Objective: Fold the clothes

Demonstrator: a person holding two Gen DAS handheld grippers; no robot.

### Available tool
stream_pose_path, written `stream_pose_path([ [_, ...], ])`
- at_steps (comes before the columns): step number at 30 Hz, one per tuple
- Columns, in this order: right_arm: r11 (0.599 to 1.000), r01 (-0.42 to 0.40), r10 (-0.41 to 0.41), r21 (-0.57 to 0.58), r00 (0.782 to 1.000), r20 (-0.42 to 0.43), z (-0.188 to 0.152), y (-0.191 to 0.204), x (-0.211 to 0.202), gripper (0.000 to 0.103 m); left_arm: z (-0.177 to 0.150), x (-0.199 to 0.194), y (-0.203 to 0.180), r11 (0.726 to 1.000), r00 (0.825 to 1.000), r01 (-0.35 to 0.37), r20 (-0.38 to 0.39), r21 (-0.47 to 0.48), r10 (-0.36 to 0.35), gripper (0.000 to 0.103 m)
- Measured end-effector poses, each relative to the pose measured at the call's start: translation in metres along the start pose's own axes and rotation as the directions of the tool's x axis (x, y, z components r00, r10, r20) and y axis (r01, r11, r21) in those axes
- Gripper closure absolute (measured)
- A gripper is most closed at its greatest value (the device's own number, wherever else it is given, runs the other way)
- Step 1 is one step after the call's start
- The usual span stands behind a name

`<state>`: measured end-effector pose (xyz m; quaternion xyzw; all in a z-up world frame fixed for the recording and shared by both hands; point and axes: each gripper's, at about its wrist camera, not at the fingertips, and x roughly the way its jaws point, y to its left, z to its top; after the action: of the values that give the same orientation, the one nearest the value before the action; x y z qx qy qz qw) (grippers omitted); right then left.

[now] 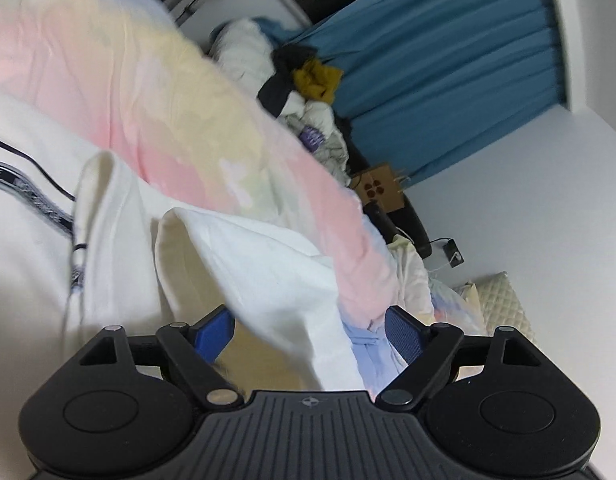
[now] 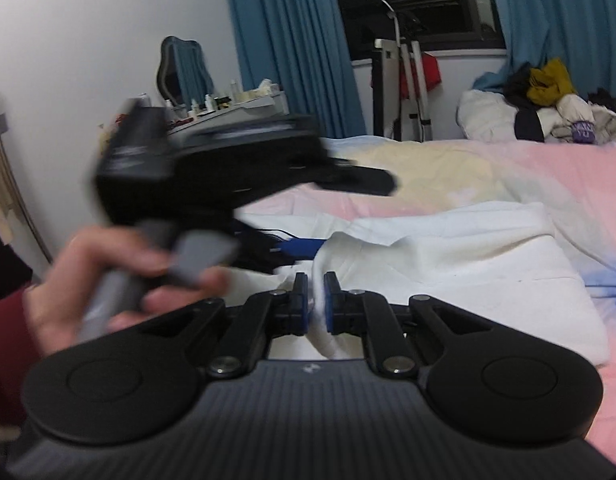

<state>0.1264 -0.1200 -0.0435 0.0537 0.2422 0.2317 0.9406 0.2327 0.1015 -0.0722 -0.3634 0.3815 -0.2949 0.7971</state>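
A white garment [image 2: 447, 248] lies rumpled on a pastel pink and yellow bedspread [image 2: 507, 168]. My right gripper [image 2: 315, 304] is shut on a raised fold of its near edge, with cloth pinched between the blue pads. In the left wrist view the same white garment [image 1: 248, 248] fills the middle, with a black patterned stripe [image 1: 28, 196] at the left. My left gripper [image 1: 308, 320] stands open, and a flap of the cloth lies loose between its spread blue pads [image 1: 403, 332]. The right wrist view shows the left tool's black housing [image 2: 196, 168], blurred, with a hand [image 2: 108, 280] on its grey handle.
A pile of mixed clothes [image 2: 547, 112] sits at the bed's far corner, also visible as the clothes pile [image 1: 308, 92]. Blue curtains [image 2: 292, 40] flank a dark window. A cluttered dressing table [image 2: 228, 104] and a drying rack [image 2: 403, 80] stand behind the bed. A quilted pillow [image 1: 499, 300] lies by the wall.
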Motion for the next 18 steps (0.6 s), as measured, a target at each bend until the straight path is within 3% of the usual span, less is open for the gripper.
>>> stream_pose_path([
  [2,1.0,-0.01,0.011,0.004,0.999,-0.033,-0.006,-0.002,0.01,0.092,0.012,0.019,0.013,0.999,1.0,0.007,0.003,-0.049,-0.007,0.025],
  [5,0.999,-0.03,0.031,0.012,0.996,-0.079,-0.017,-0.006,0.028,0.092,0.025,0.039,0.031,0.997,1.0,0.004,0.008,-0.078,-0.004,0.04],
  [9,0.999,-0.048,0.049,0.009,0.992,-0.114,-0.026,-0.007,0.05,0.092,0.037,0.046,0.037,0.999,0.999,-0.017,0.044,-0.05,0.019,0.1],
  [14,0.998,-0.064,0.065,0.005,0.995,-0.078,-0.029,-0.004,0.062,0.092,0.047,0.016,0.013,0.995,0.985,-0.046,0.172,0.089,0.031,0.099],
  [18,0.998,-0.055,0.053,-0.019,0.996,-0.071,-0.03,0.001,0.072,0.092,0.046,0.019,0.007,0.97,0.973,-0.176,0.182,0.169,0.145,0.098],
])
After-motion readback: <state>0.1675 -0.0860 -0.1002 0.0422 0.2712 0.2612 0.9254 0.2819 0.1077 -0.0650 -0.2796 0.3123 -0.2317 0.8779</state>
